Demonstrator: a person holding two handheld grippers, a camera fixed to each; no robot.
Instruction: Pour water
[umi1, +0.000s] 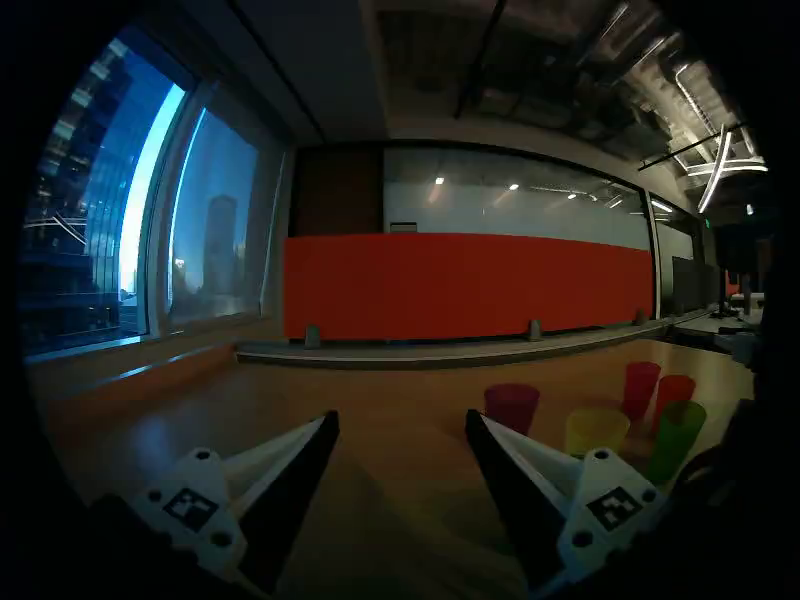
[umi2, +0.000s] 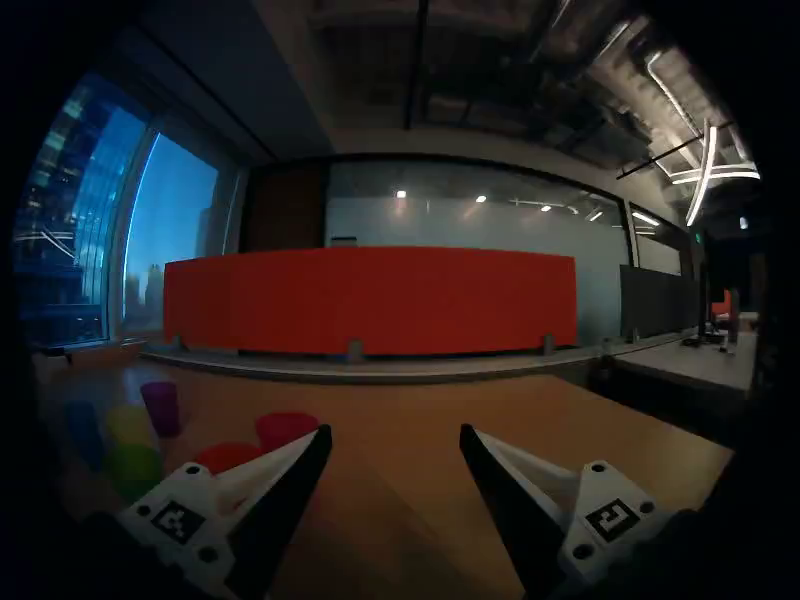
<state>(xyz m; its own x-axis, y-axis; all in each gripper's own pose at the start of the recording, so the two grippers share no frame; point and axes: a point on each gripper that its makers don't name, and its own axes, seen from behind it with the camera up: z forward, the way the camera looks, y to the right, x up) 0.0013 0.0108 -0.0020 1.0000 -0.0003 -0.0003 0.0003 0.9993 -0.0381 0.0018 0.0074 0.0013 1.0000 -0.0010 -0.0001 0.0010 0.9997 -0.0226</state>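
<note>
Your left gripper (umi1: 400, 445) hangs wide open over the table (umi1: 400, 395) with nothing between its jaws, and your right gripper (umi2: 393, 450) is just as open and empty. The cups stand in a loose cluster on the table, apart from both grippers. In the left gripper view they lie ahead and to the right: a maroon cup (umi1: 512, 405) nearest the gripper, then a yellow cup (umi1: 596, 430), a green cup (umi1: 678, 435), and two red cups (umi1: 641, 388) behind. In the right gripper view the group sits low on the left, with what looks like a blue cup (umi2: 85, 432) at its far edge. The light is dim, so you cannot tell which cup holds water. They look like thin, translucent plastic: probably light, easy to knock over or squash, and smooth enough to slip. Take the one you pour from across the middle of its wall, below the rim, squeezing only enough to hold it. A filled cup will likely be heavier and slosh, so keep it upright until it is over the receiving cup.
</note>
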